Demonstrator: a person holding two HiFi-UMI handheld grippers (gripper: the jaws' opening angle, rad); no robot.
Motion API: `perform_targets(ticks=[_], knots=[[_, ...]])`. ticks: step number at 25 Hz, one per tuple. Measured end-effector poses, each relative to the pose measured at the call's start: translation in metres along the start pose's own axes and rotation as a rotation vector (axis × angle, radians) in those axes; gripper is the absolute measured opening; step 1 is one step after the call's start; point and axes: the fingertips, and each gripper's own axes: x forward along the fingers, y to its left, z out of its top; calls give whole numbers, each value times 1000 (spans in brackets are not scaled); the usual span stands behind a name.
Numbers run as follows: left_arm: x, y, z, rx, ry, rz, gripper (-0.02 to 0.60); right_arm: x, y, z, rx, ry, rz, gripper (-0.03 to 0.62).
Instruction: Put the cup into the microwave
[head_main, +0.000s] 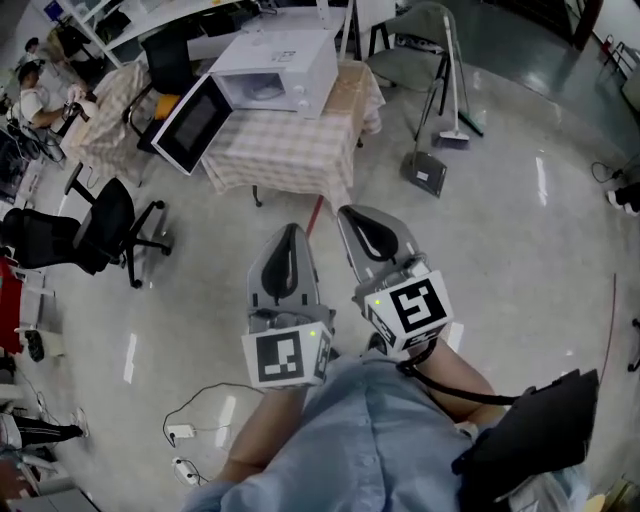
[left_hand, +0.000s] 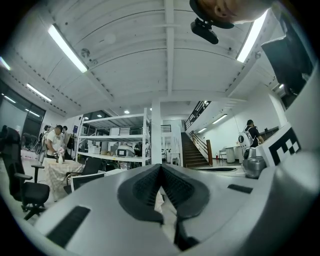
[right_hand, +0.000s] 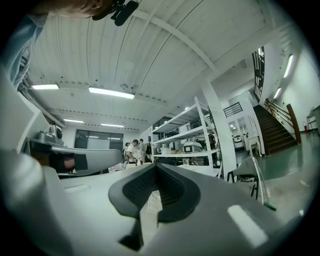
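A white microwave (head_main: 275, 65) stands on a table with a checked cloth (head_main: 290, 150), and its dark door (head_main: 192, 122) hangs open to the left. I cannot make out the cup in the head view. In the right gripper view, a small clear cup-like thing (right_hand: 186, 161) shows far ahead on the table. Both grippers are held level close to the person's body, well short of the table. My left gripper (head_main: 291, 230) (left_hand: 161, 166) is shut with nothing in it. My right gripper (head_main: 350, 212) (right_hand: 156, 166) is also shut and empty.
A dustpan (head_main: 425, 172) and a broom (head_main: 455, 90) stand right of the table. A black office chair (head_main: 100, 225) is on the left. A cable with a power strip (head_main: 180, 432) lies on the floor at lower left. A person (head_main: 35, 95) sits far left.
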Motion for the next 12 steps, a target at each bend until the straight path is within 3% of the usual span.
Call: perform_targets(ticks=[6, 12], knots=[[5, -18, 0, -6, 28, 3, 0, -7, -18, 2, 44, 19, 6, 3], [21, -9, -13, 16, 58, 11, 0, 7, -30, -10, 67, 36, 2, 3]])
